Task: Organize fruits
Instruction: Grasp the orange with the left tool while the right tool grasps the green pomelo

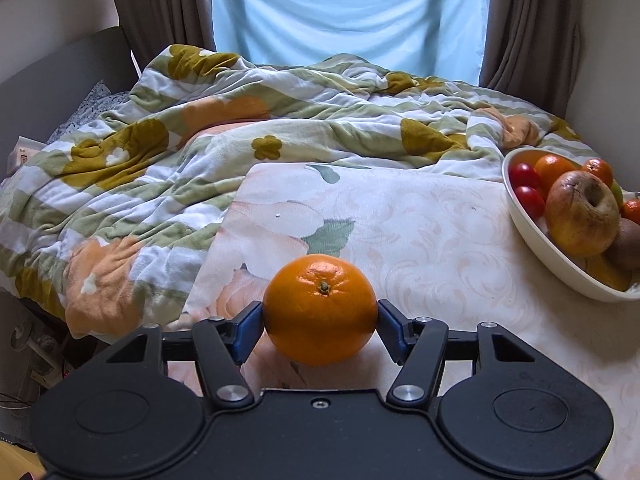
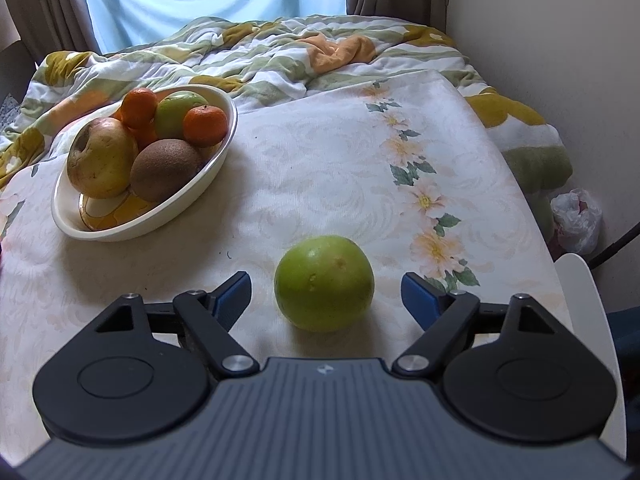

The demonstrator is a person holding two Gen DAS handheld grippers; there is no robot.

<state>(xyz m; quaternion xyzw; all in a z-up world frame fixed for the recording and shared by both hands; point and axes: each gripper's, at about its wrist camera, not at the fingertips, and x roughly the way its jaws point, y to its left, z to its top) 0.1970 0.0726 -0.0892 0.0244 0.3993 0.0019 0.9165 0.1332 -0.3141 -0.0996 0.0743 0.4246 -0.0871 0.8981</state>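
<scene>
In the left wrist view my left gripper (image 1: 319, 322) is shut on an orange (image 1: 320, 308), its blue pads pressing both sides, above the floral cloth. A cream oval bowl (image 1: 532, 236) at the right holds an apple (image 1: 582, 214), small red fruits (image 1: 525, 176), tangerines and a kiwi. In the right wrist view my right gripper (image 2: 328, 296) is open around a green apple (image 2: 325, 283) that rests on the cloth, pads apart from it. The bowl (image 2: 192, 196) stands at the far left with an apple, kiwi (image 2: 166, 169), tangerines and a green fruit.
A rumpled flowered blanket (image 1: 200, 152) covers the bed beyond the cloth, with curtains and a window behind. A wall runs along the right side (image 2: 560, 80). A plastic bag (image 2: 578, 220) lies on the floor and a white chair edge (image 2: 588, 300) stands at the right.
</scene>
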